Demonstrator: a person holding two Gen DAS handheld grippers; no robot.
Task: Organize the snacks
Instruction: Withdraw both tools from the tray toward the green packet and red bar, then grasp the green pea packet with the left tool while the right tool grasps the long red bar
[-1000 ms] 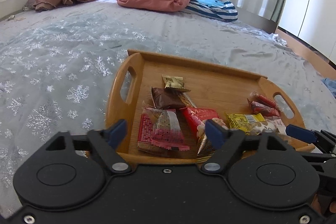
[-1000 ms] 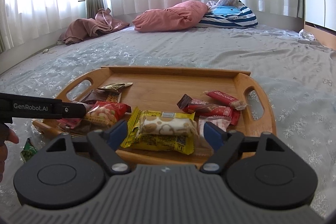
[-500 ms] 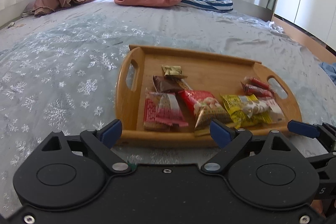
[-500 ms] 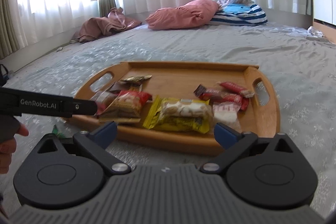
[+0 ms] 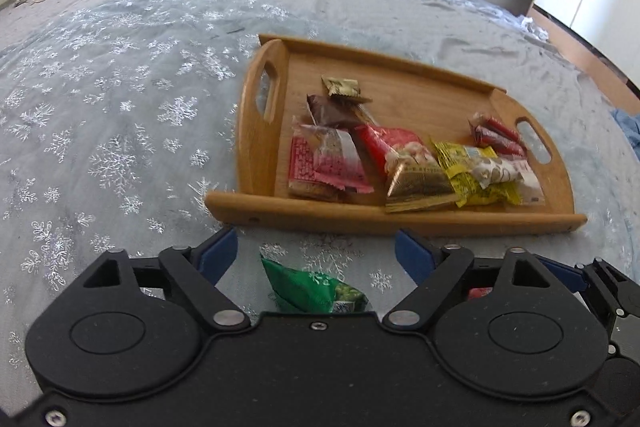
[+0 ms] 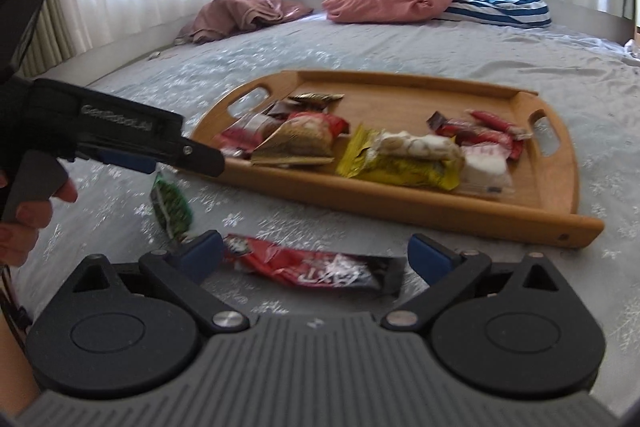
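Left wrist view first: the left gripper (image 5: 316, 247) hangs over the snowflake bedspread (image 5: 120, 115) with its fingers apart, though they've just been closing in a bit, and nothing is pinched between them yet. A green snack packet (image 5: 316, 291) lies on the bedspread right in that gap, not touched by either blue pad. Up toward 12 to 1 o'clock sits the wooden tray (image 5: 400, 215) with a bunch of snacks along its near edge: a pink wafer pack (image 5: 324, 163), a red and gold bag (image 5: 404, 163), a yellow packet (image 5: 476, 171) and small red candies (image 5: 496, 135) out at 2 o'clock. Right wrist view: the right gripper (image 6: 316, 255) has its fingers spread about as wide as they go, having just been opening, and a long red wrapper (image 6: 316, 267) lies flat on the bedspread between them, not squeezed. At 9 o'clock there's a hand (image 6: 24, 215) on the other gripper's handle. A pink pillow (image 6: 392, 1) and a striped one (image 6: 500, 7) rest way back at 12 to 1 o'clock.
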